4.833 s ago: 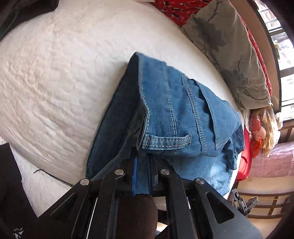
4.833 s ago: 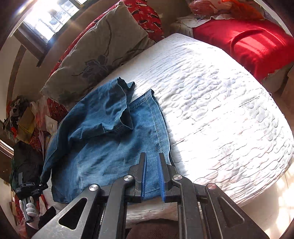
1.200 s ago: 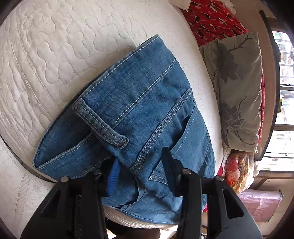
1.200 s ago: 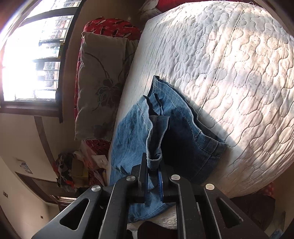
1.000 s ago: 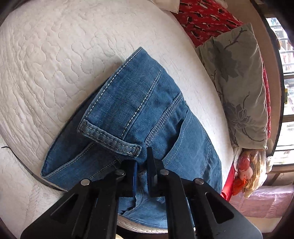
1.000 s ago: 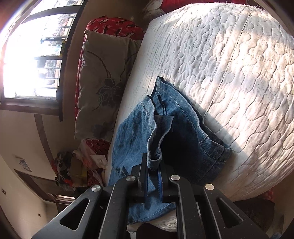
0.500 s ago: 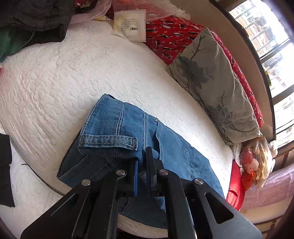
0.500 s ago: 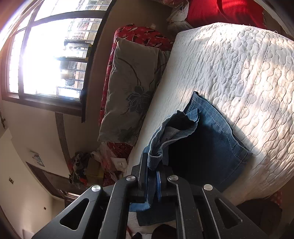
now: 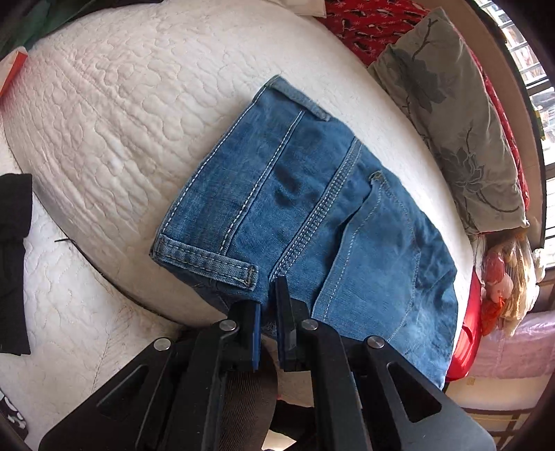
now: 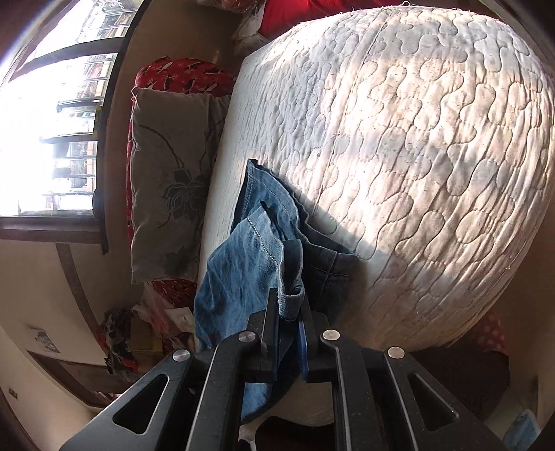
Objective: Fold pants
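Bed [image 9: 114,114]: a white quilted mattress is filling most of both views, sunlit in the right wrist view [image 10: 416,138].
Pillow [image 9: 454,114]: a grey flower-print cushion is lying along the far edge of the bed, over red patterned fabric [image 9: 367,20]; it is also showing in the right wrist view [image 10: 166,180].
Pants [image 9: 312,215]: blue jeans are lying folded into a compact stack near the bed's front edge, waistband and belt loop facing the left hand-held gripper; in the right wrist view [image 10: 249,263] a paler layer is bunching up over darker denim.
Left hand-held gripper [image 9: 267,308]: its fingers are standing narrowly apart at the waistband edge, just beside the belt loop; whether they are pinching cloth I cannot tell.
Right hand-held gripper [image 10: 289,312]: it is clamping a hem of the pants between its fingers, the fabric rising out of the grip toward the bed.
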`<state>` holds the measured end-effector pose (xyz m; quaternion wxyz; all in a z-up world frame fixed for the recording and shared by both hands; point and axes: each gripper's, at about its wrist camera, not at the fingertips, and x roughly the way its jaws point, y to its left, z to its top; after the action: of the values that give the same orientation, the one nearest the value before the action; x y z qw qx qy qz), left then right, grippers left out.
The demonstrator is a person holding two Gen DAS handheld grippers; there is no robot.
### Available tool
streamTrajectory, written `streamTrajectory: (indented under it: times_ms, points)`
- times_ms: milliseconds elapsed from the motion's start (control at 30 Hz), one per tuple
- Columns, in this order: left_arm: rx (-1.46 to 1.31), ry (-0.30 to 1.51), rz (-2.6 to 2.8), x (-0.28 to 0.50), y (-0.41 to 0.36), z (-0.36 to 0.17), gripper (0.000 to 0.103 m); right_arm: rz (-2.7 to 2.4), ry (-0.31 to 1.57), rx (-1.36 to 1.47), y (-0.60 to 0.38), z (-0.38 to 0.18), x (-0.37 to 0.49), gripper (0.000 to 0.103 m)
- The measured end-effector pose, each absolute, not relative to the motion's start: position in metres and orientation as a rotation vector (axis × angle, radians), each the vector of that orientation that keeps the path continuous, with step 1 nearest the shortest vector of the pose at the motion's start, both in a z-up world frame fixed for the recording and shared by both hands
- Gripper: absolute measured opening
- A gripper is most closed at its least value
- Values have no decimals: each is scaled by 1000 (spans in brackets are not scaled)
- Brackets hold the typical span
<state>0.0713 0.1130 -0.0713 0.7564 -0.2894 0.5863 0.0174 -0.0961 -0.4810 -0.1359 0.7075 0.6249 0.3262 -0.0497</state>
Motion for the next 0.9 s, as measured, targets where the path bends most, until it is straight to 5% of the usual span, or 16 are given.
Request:
streamTrajectory:
  times_ms: [233,433,567,600,900]
  points:
    - [-664,1310,-32,72,128,-70,12,-231,792,1332,-495,-129,-111,20]
    - [-554,1218,-3,49,140,-37,15,-365,728,1044,-505,-67,-117,47]
    - [-345,1090,117,40,120,-16,59,-313,765,823,-471,-45,-75,73]
    - [-298,1053,136,39,112,-11,60,-286,788,773,-457,-46,-63,77]
    - [-51,1106,101,65,34,-43,61,-194,959,591,-378,-96,-3,80]
